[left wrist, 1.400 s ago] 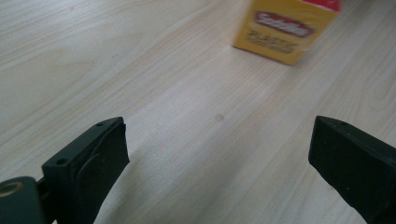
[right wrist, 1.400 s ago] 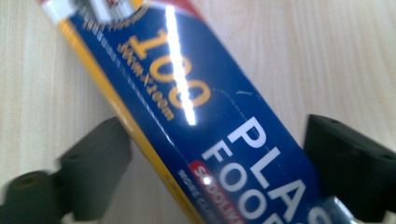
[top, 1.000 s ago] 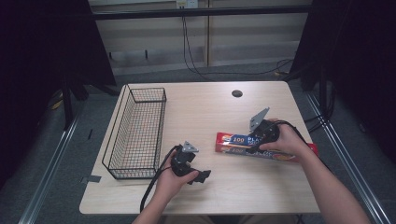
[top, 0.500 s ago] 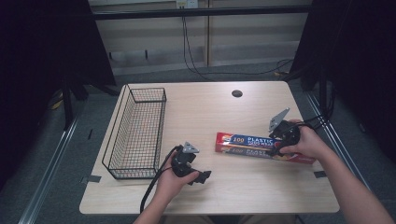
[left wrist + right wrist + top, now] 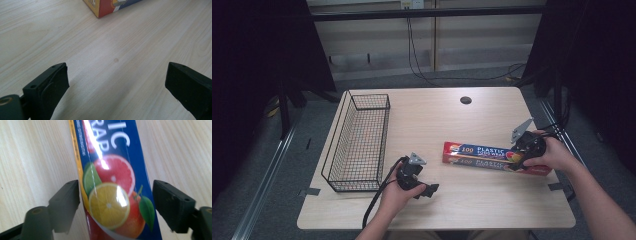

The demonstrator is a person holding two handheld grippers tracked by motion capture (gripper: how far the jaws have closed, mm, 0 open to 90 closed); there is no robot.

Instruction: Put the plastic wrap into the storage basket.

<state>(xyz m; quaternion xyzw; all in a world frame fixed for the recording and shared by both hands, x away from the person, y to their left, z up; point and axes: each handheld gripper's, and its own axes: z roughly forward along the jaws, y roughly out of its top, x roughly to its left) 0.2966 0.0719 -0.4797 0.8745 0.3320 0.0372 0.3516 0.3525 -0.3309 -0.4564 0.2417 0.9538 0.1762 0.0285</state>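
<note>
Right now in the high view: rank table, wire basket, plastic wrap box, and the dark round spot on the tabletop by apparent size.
1. Table
2. Wire basket
3. Plastic wrap box, partly covered at its right end by the right gripper
4. Dark round spot, smallest by far; it sits farther from the camera, which shrinks it somewhat.
</note>
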